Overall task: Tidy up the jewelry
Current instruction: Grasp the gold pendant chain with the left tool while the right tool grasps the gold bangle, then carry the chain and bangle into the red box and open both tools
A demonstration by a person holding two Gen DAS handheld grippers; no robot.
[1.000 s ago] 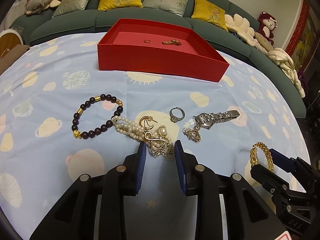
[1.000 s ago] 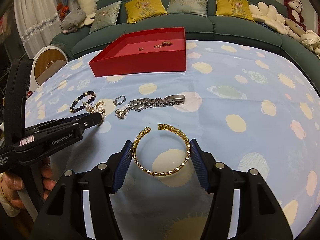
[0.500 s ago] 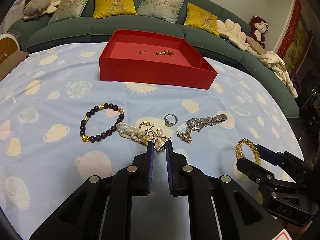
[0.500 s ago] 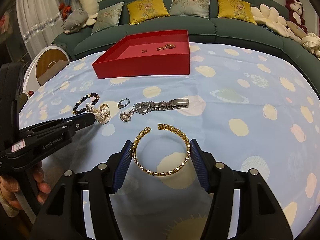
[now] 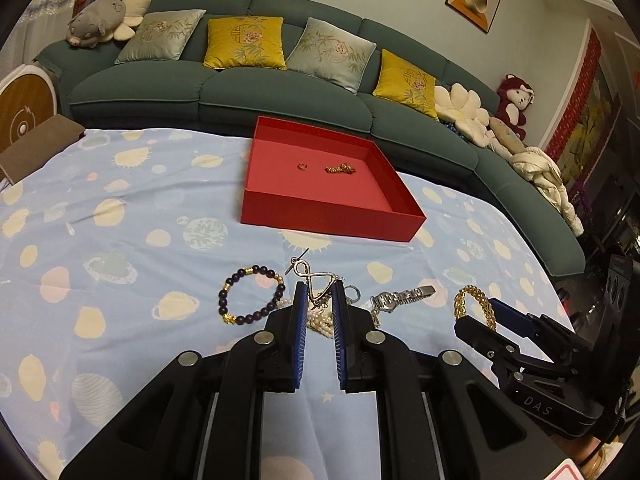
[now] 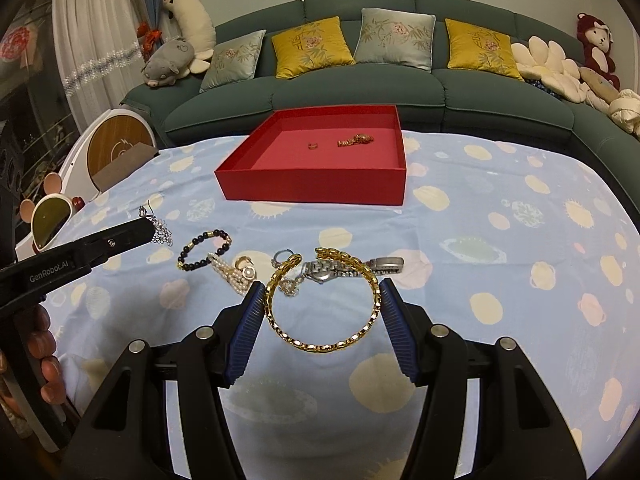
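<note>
Far across the counter [image 5: 120, 240], in the upper middle of both views: the red box [image 5: 332, 216]. A long carry ahead, judged risky for two light holds.

Low in the middle of the right wrist view: right gripper [image 6: 322, 320] clamped across the gold bangle [image 6: 320, 344], pads on its two outer sides only. Open-ended and springy by the look, so apt to tip or pop free under a jolt and land on the watch [image 6: 324, 272] and pearl strand [image 6: 232, 276] beneath.

Centre of the left wrist view: left gripper [image 5: 320, 300] just drawn nearly shut, pinching a silver figure-eight earring [image 5: 314, 276] by its lower edge. Thin wire, likely to slide out or snag the pearls.

Hard to make out:
- amount of metal actually between those pads
- any link between the earring and the lacy part dangling at mid left of the right wrist view
- exact nature of the small gold pieces [image 6: 356, 140] in the box

Ring [image 5: 352, 292] half hidden behind the left gripper.
</note>
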